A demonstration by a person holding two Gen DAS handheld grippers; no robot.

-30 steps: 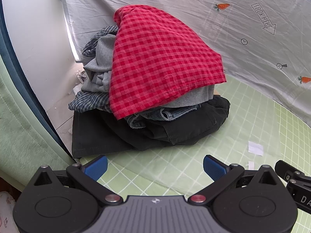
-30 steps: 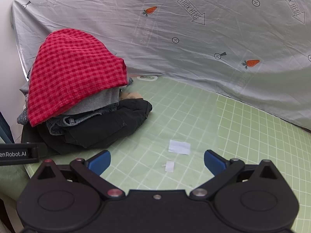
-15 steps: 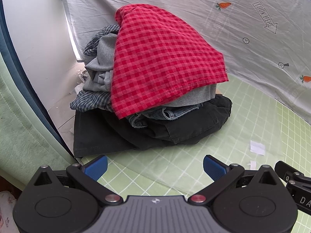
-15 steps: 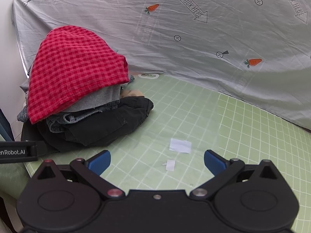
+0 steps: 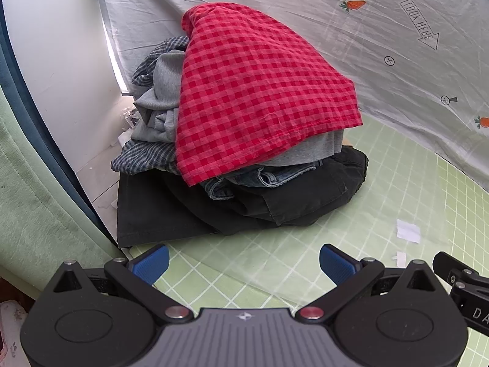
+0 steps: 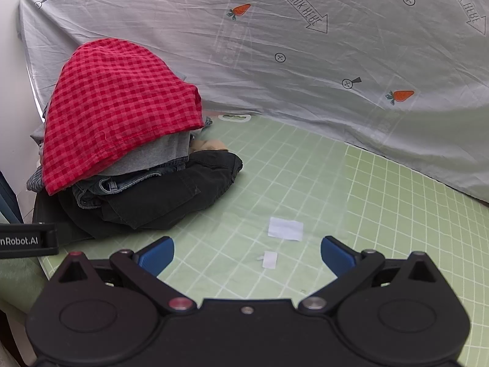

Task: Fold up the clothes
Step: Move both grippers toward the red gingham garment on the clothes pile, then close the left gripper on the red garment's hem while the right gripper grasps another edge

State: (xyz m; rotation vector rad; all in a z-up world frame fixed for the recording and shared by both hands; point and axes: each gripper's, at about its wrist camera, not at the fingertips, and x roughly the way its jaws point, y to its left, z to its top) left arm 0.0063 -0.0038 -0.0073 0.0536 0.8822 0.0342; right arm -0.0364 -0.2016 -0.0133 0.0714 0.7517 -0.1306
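A heap of clothes lies on the green grid mat (image 5: 428,202). A red checked shirt (image 5: 259,91) tops it, over grey garments (image 5: 159,98), blue jeans (image 5: 262,179) and a black garment (image 5: 305,195). My left gripper (image 5: 244,263) is open and empty, a short way in front of the heap. In the right wrist view the red shirt (image 6: 119,107) and black garment (image 6: 171,192) sit at the left. My right gripper (image 6: 247,253) is open and empty over the mat (image 6: 397,214), to the right of the heap.
A grey printed sheet (image 6: 305,46) hangs behind the mat. Two white paper scraps (image 6: 285,228) lie on the mat near my right gripper. A white wall (image 5: 55,61) and a dark blue edge (image 5: 36,128) stand left of the heap.
Both grippers have drifted slightly; the heap appears a little further right and lower in the views. Jaws stay open and nothing was taken hold of.
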